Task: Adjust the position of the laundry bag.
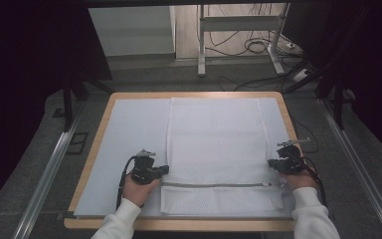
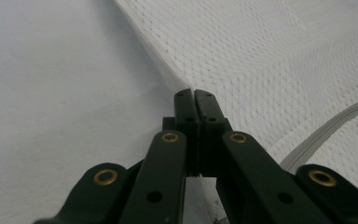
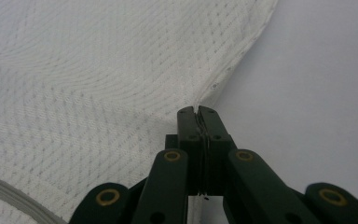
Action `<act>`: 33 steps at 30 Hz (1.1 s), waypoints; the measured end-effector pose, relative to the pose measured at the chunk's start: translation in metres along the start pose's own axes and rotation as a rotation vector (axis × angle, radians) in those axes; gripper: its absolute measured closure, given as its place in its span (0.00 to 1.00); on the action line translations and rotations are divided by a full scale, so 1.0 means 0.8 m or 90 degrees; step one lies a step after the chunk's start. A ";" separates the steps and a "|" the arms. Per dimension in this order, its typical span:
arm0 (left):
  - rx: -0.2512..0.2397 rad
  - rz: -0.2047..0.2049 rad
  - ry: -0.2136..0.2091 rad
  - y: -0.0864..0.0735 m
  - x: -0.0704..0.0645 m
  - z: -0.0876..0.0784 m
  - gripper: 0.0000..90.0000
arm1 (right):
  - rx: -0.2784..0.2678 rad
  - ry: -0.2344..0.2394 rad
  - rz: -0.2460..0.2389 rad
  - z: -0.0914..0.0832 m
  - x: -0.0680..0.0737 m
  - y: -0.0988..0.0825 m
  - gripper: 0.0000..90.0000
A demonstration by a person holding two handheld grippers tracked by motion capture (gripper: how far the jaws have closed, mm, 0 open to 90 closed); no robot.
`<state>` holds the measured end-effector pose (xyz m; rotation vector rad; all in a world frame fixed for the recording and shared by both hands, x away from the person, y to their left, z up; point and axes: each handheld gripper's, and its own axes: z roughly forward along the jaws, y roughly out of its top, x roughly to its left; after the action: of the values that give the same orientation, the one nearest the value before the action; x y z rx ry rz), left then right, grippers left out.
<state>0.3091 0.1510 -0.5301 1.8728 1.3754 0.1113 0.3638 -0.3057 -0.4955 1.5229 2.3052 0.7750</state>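
A white mesh bag (image 1: 219, 139) lies flat on the pale sheet (image 1: 129, 139) that covers the wooden table (image 1: 93, 147), and a grey zipper (image 1: 214, 184) runs across its near end. My left gripper (image 1: 165, 170) is at the bag's left edge just above the zipper, shut on the mesh. Seen from the left gripper view, the jaws (image 2: 195, 93) are pressed together on the bag's edge (image 2: 270, 60). My right gripper (image 1: 271, 163) is at the bag's right edge. Its jaws (image 3: 198, 109) are also shut, with a thin fold of the mesh (image 3: 98, 70) pinched between them.
Metal rails (image 1: 49, 169) run along the floor on both sides of the table. Beyond the far edge stand white desk legs (image 1: 201, 45), with loose cables (image 1: 253, 47) on the floor. Dark curtains flank the scene.
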 end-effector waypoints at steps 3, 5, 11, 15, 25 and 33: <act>-0.003 -0.003 0.003 -0.002 0.004 -0.006 1.00 | -0.004 0.011 -0.001 0.001 0.003 0.001 0.97; -0.005 -0.002 0.001 -0.002 0.007 -0.008 1.00 | -0.005 0.013 -0.001 0.001 0.005 0.001 0.97; -0.005 -0.004 0.002 -0.003 0.010 -0.013 1.00 | -0.008 0.013 -0.006 0.001 0.010 0.002 0.97; -0.005 -0.008 0.006 -0.005 0.018 -0.019 1.00 | -0.009 0.013 -0.014 0.003 0.020 0.004 0.97; -0.015 -0.018 0.018 -0.008 0.034 -0.034 1.00 | -0.012 0.023 -0.033 0.011 0.040 0.007 0.97; -0.018 -0.029 0.026 -0.012 0.048 -0.043 1.00 | -0.012 0.030 -0.053 0.019 0.057 0.013 0.97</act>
<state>0.3008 0.2027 -0.5268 1.8242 1.4358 0.1452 0.3603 -0.2568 -0.4991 1.4052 2.3717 0.8178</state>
